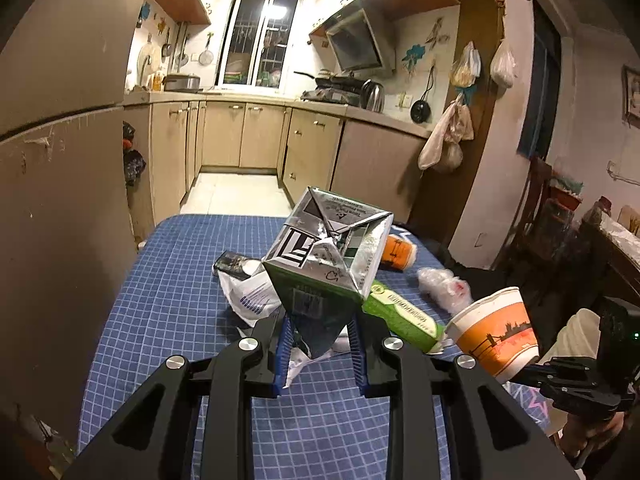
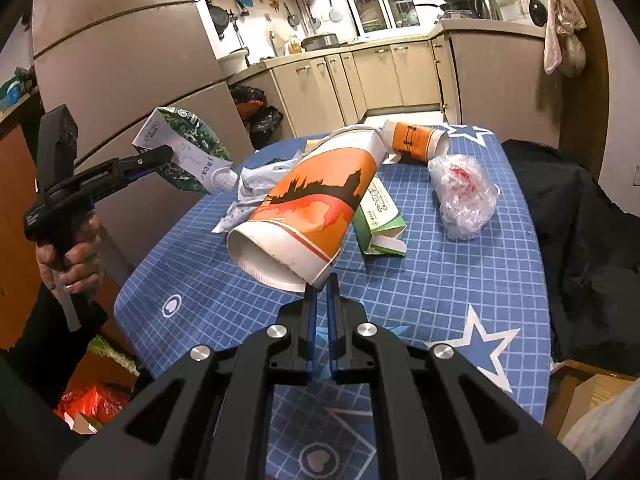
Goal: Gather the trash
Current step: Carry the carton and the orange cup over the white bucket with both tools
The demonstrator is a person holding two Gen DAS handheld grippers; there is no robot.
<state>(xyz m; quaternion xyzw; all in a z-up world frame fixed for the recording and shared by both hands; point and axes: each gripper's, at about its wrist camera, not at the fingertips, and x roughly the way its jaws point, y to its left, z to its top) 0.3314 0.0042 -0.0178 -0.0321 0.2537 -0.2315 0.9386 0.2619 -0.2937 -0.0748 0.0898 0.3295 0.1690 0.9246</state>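
My left gripper [image 1: 319, 322] is shut on the lower end of a crumpled green-and-silver drink carton [image 1: 324, 256], held up above the blue grid tablecloth [image 1: 168, 320]. From the right wrist view that carton [image 2: 188, 148] hangs in the air left of the table, in the left gripper [image 2: 164, 156]. My right gripper [image 2: 320, 284] is shut on the rim of an orange-and-white paper cup [image 2: 312, 208], tilted above the cloth. A second orange cup [image 2: 416, 140], a green box [image 2: 380, 216], crumpled clear plastic [image 2: 464, 192] and a white wrapper [image 2: 256, 184] lie on the table.
A tall fridge [image 1: 60, 160] stands close on the table's left. Dark fabric [image 2: 580, 220] is piled at the right edge. On the floor are a red bag [image 2: 96, 400] at lower left and a cardboard box [image 2: 588, 396] at lower right. Kitchen cabinets [image 1: 256, 136] line the back.
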